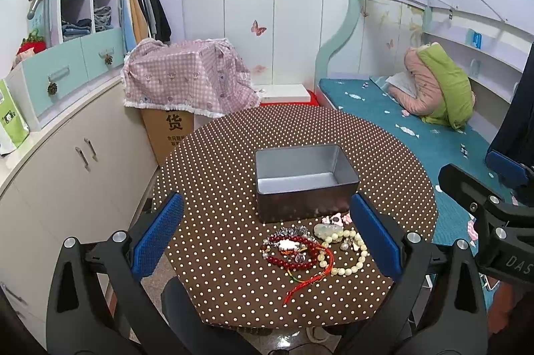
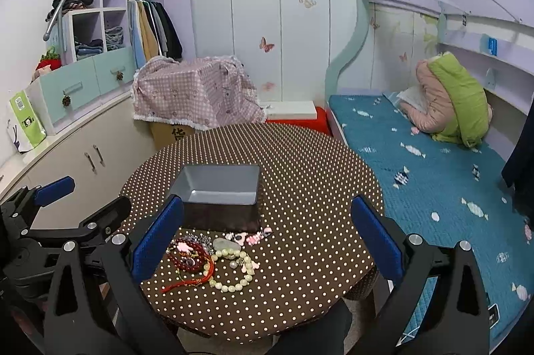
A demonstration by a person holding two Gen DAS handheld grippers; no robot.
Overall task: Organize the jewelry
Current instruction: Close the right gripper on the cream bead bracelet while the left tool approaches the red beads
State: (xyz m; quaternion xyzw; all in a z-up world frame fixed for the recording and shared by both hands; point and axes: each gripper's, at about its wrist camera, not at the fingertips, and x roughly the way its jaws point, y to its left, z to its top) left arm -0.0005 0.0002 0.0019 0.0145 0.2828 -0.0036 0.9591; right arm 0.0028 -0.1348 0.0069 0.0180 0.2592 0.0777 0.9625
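at the bottom of each wrist view we hold a gripper spread wide with nothing between its blue pads. the left gripper [image 1: 267, 228] frames the jewelry from lower centre of its picture, and the right gripper [image 2: 267, 231] does the same in its own view; each also shows at the side edge of the other's picture, so we judge them side by side above the near edge of the table, neither touching anything.

just beyond the fingertips, low in the middle of both frames, lies the jewelry pile [image 1: 310, 249] on the brown polka-dot tablecloth [image 1: 217, 171]. in it we can tell a dark red bead bracelet [image 1: 293, 254], a pale cream bead bracelet [image 2: 233, 271] and a red knotted cord [image 1: 308, 280] trailing toward us, with small pink and white charms [image 2: 252, 236] at the far side. the pieces overlap, so lifting one may drag another.

right behind the pile, at frame centre, stands an open grey metal tin [image 1: 302, 181], and we see nothing inside it. it seems placed just beside the pile so each piece has a short way to go. we judge that sorting has not begun.

further out, a teal bed [image 2: 434, 161] fills the right of the frame, and shelves with clothes [image 1: 100, 7] the upper left.
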